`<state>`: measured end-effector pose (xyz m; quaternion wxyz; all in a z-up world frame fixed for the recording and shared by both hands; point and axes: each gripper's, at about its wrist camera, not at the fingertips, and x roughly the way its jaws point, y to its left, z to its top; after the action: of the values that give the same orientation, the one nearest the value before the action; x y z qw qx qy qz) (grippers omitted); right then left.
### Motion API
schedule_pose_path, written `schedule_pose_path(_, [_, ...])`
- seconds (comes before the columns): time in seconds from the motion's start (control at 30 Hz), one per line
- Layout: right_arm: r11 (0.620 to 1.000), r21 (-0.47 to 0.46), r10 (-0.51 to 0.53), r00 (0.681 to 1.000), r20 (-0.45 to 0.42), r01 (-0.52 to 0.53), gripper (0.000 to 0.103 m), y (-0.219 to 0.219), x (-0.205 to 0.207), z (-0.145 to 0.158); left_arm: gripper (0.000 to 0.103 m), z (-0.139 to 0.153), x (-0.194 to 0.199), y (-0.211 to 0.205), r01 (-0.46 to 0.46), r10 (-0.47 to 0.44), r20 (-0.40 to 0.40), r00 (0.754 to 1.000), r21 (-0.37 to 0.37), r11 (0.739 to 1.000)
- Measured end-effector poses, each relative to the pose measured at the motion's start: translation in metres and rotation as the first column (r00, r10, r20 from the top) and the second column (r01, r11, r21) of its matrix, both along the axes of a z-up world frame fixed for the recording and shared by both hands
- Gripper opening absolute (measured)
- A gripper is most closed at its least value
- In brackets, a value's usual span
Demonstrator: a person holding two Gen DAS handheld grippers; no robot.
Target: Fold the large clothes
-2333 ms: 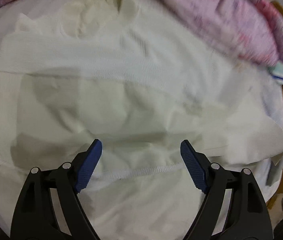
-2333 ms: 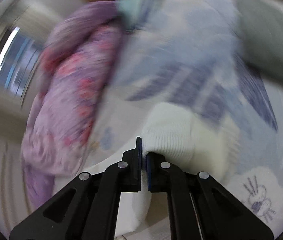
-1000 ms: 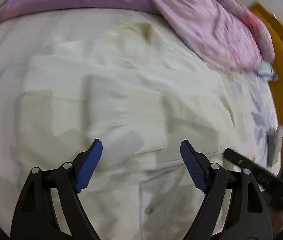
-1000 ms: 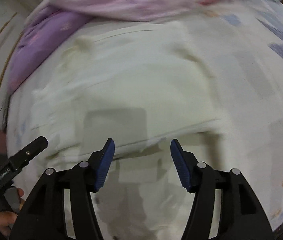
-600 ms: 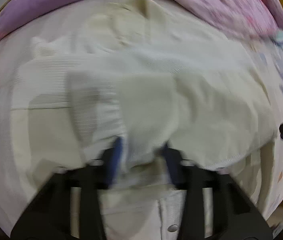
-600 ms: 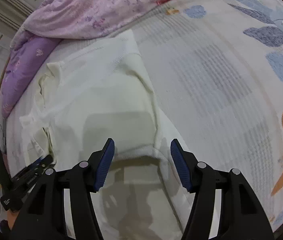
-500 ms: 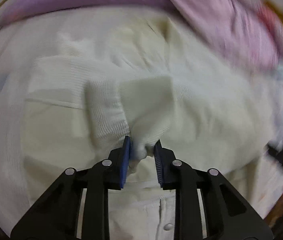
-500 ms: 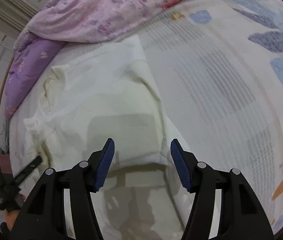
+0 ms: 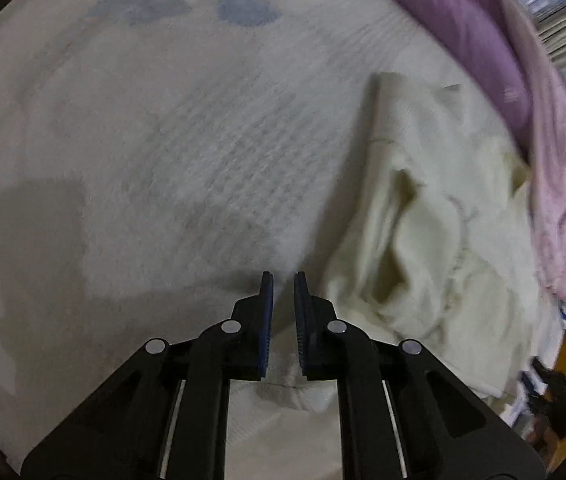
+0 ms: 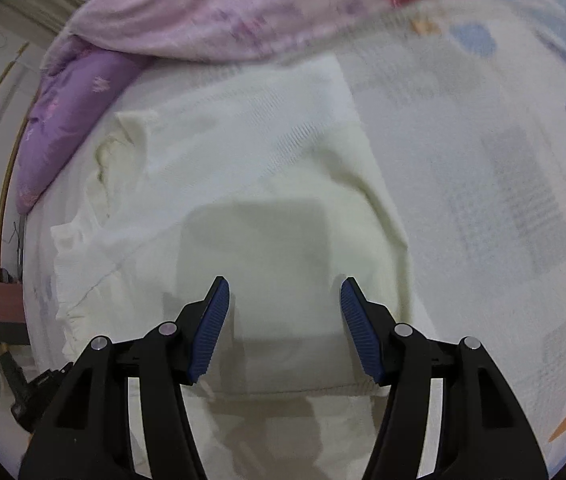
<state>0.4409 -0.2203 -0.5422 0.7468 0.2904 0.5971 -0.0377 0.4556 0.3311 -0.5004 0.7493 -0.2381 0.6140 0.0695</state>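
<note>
Left wrist view: left tool nearly closed, a fold of the cream garment caught between its fingers; bulk of cloth lies right of it.
Right wrist view: right tool spread wide, gripping nothing, hovering over the folded hem.
Garment position: flat on the bed, long axis running away toward the purple quilt.
Nearer hand: right, directly above the cloth.

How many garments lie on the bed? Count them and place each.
1. The garment lies spread on the bed, ahead of the right gripper. Others may be hidden under the quilt.
</note>
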Motion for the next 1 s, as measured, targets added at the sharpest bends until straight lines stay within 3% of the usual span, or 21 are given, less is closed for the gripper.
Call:
schedule_pose_path(0.07, [0.999, 0.032, -0.022, 0.996, -0.088, 0.025, 0.047, -0.004, 0.001, -0.026, 0.011, 0.009, 0.002, -0.005, 0.009, -0.008, 0.032, 0.999, -0.021, 1.000])
schedule_pose_path(0.17, [0.996, 0.070, -0.044, 0.994, -0.098, 0.051, 0.050, -0.008, 0.005, -0.027, 0.012, 0.019, 0.016, -0.023, 0.046, -0.044, 0.053, 0.998, -0.044, 0.998])
schedule_pose_path(0.23, [0.993, 0.098, -0.052, 0.995, -0.082, 0.060, 0.050, -0.012, 0.006, -0.016, 0.023, 0.029, 0.030, -0.034, 0.070, -0.064, 0.080, 0.995, -0.069, 0.995])
schedule_pose_path(0.3, [0.991, 0.110, -0.079, 0.996, -0.035, 0.082, 0.052, -0.020, 0.010, 0.002, 0.046, 0.034, 0.043, -0.040, 0.085, -0.073, 0.118, 0.990, -0.102, 0.991])
schedule_pose_path(0.43, [0.996, 0.041, -0.078, 0.997, 0.009, 0.077, 0.060, -0.036, 0.035, 0.018, 0.049, 0.022, 0.088, -0.057, 0.149, -0.138, 0.088, 0.987, -0.136, 0.980])
schedule_pose_path(0.47, [0.997, 0.014, -0.071, 0.997, 0.008, 0.071, 0.060, -0.040, 0.044, 0.017, 0.059, 0.017, 0.102, -0.063, 0.155, -0.146, 0.080, 0.986, -0.133, 0.979])
schedule_pose_path(0.5, [0.998, -0.007, -0.062, 0.998, 0.010, 0.062, 0.061, -0.043, 0.053, 0.016, 0.067, 0.012, 0.116, -0.066, 0.159, -0.152, 0.068, 0.986, -0.120, 0.980])
schedule_pose_path(0.6, [0.997, -0.061, -0.037, 0.999, 0.002, 0.037, 0.064, -0.050, 0.074, 0.008, 0.069, 0.004, 0.147, -0.069, 0.172, -0.167, 0.061, 0.984, -0.080, 0.982])
schedule_pose_path(0.7, [0.998, -0.056, -0.040, 0.999, -0.003, 0.040, 0.065, -0.065, 0.100, -0.007, 0.072, -0.005, 0.174, -0.067, 0.186, -0.185, 0.057, 0.981, -0.029, 0.982])
schedule_pose_path(0.9, [0.993, -0.043, -0.113, 0.992, -0.047, 0.112, 0.067, -0.089, 0.130, -0.038, 0.074, -0.031, 0.211, -0.078, 0.285, -0.281, -0.050, 0.958, 0.158, 0.945])
schedule_pose_path(1.0, [0.993, -0.032, -0.113, 0.993, -0.036, 0.112, 0.068, -0.094, 0.141, -0.046, 0.076, -0.040, 0.219, -0.083, 0.313, -0.303, -0.085, 0.949, 0.177, 0.933])
